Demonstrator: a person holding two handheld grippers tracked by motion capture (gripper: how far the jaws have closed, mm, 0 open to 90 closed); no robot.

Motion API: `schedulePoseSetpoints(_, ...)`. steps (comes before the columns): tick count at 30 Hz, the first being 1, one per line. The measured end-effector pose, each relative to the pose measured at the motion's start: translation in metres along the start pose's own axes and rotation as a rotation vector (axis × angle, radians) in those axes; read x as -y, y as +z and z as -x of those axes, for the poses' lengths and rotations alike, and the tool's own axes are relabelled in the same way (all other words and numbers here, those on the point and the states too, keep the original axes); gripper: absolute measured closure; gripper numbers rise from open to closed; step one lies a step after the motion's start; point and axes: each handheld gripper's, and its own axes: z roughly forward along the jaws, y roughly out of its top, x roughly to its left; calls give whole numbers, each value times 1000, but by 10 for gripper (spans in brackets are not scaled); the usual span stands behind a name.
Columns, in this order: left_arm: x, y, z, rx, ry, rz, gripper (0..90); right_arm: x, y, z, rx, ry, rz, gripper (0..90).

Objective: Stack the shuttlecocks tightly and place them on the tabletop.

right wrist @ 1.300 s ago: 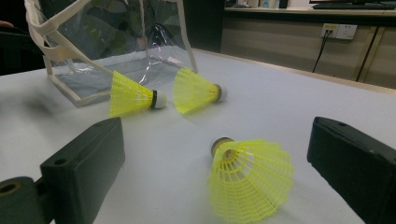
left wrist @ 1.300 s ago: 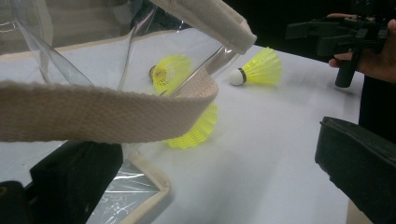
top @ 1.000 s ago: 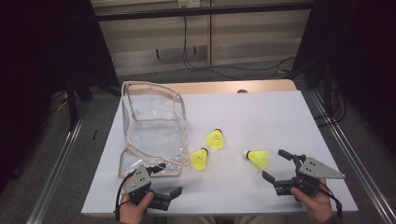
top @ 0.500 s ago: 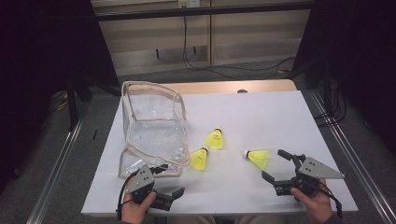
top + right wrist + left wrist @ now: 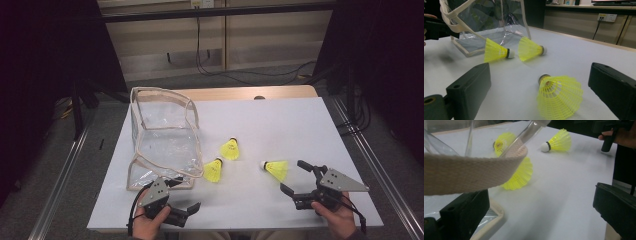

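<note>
Three yellow shuttlecocks lie on the white table (image 5: 280, 125): one (image 5: 230, 149) in the middle, one (image 5: 213, 170) by the bag's corner, one (image 5: 275, 169) to the right. A clear bag (image 5: 165, 140) with beige trim stands at the left. My left gripper (image 5: 186, 196) is open just in front of the bag. In the left gripper view the beige strap (image 5: 474, 170) hangs over its left jaw, with a shuttlecock (image 5: 520, 176) behind it. My right gripper (image 5: 294, 176) is open, and the right shuttlecock (image 5: 560, 96) lies between its jaws, untouched.
The table's front edge runs just under both hands. A wooden strip (image 5: 240, 93) borders the far edge. Metal rails (image 5: 370, 160) run along both sides of the table. Bare white surface stretches behind and to the right of the shuttlecocks.
My left gripper has edged a little to the right along the bag's front. The right gripper and the shuttlecocks have stayed where they were.
</note>
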Motion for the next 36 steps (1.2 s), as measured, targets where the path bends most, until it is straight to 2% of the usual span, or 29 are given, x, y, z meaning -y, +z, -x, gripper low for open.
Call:
schedulePoseSetpoints(6,-2,7,4,25,3,-8,19,0,0,0,0,0,-1,40)
schedulePoseSetpoints(8,-3,10,6,21,6,-10,19,0,0,0,0,1,1,40)
schedulePoseSetpoints(10,-4,13,8,17,-9,-4,20,0,0,0,-1,-1,0,40)
schedulePoseSetpoints(29,-10,28,17,36,-11,-26,17,0,0,0,-4,-2,-1,40)
schedulePoseSetpoints(36,-12,34,20,29,-17,-35,13,0,0,-1,-6,-1,-1,40)
